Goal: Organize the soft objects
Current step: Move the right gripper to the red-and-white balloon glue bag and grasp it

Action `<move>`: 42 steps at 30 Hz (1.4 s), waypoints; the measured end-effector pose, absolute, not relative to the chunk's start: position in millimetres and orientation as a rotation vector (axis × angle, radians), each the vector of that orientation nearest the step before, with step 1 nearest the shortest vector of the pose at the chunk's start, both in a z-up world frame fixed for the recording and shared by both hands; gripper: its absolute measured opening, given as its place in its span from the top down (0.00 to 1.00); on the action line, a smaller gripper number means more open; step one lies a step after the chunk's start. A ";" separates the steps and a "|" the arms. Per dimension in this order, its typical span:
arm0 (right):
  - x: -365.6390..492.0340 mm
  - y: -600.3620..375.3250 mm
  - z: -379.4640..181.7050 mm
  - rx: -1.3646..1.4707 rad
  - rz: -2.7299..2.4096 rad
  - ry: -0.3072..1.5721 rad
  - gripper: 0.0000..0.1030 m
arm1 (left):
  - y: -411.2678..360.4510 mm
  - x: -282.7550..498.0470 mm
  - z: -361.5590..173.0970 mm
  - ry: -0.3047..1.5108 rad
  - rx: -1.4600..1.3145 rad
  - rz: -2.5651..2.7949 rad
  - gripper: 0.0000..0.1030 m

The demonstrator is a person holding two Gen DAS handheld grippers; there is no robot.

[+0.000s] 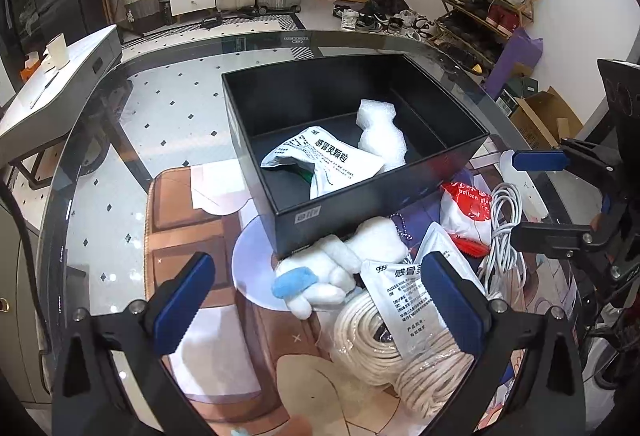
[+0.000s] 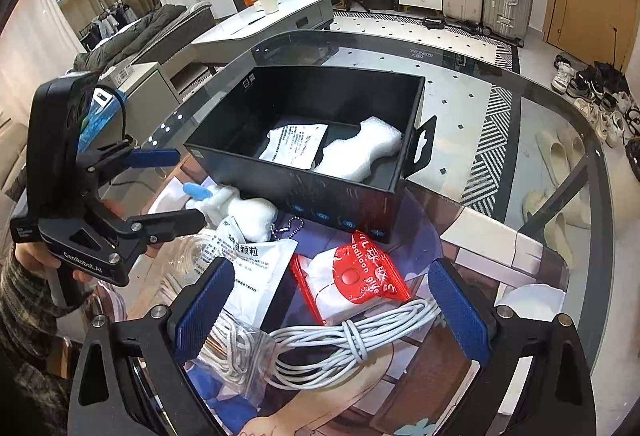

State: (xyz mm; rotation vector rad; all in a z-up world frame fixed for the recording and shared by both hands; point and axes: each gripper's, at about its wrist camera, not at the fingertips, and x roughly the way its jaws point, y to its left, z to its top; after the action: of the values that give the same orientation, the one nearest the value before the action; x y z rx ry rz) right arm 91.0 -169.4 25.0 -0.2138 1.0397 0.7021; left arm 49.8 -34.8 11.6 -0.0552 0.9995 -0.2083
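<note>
Lying between spread left jaws: plush toy (image 1: 340,268).

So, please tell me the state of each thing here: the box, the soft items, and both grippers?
black box: open, no lid on
white pouch: inside box
foam piece: inside box
plush toy: on table, outside box
red packet: on table
white cable: bundled, on table
left gripper: open, empty
right gripper: open, empty
</note>
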 end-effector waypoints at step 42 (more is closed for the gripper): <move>101.3 -143.0 -17.0 -0.456 0.739 1.076 0.29 | -50.7 90.0 -27.9 1.145 -0.139 -0.103 0.00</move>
State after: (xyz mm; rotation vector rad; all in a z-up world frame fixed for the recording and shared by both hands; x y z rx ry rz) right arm 101.3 -143.0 -17.0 -0.4560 1.0760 0.7392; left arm 90.0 -50.7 -27.9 -0.1391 1.1447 -0.1026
